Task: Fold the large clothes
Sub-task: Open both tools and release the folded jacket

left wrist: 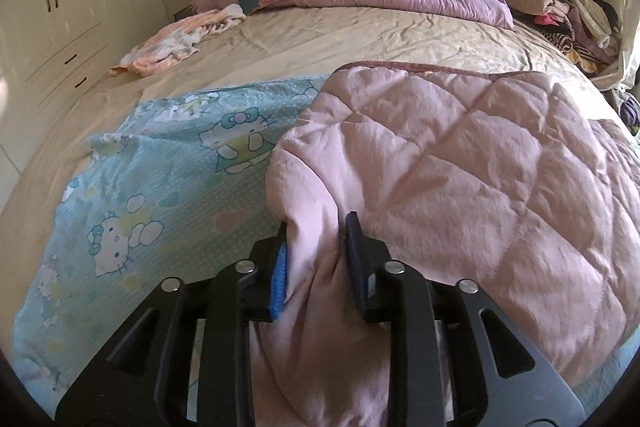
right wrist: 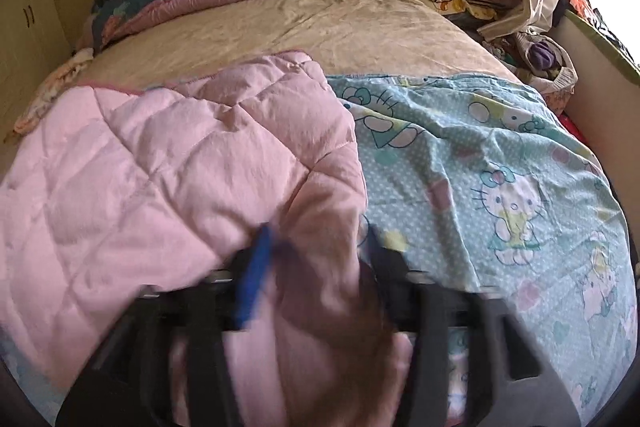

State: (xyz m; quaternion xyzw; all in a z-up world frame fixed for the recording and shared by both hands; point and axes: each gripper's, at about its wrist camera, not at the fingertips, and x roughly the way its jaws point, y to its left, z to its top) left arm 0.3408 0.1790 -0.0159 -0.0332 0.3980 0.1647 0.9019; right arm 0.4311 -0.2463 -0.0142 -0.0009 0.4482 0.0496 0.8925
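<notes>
Your pink quilted blanket lies folded over its cartoon-print side at the near edge of the bed. Your left gripper has a thick fold between its pads, though whether it pinches or has let go you cannot tell; your right gripper stands open around a fold. It should handle soft, bulky and limp, so grip the bound edge near its corners.
</notes>
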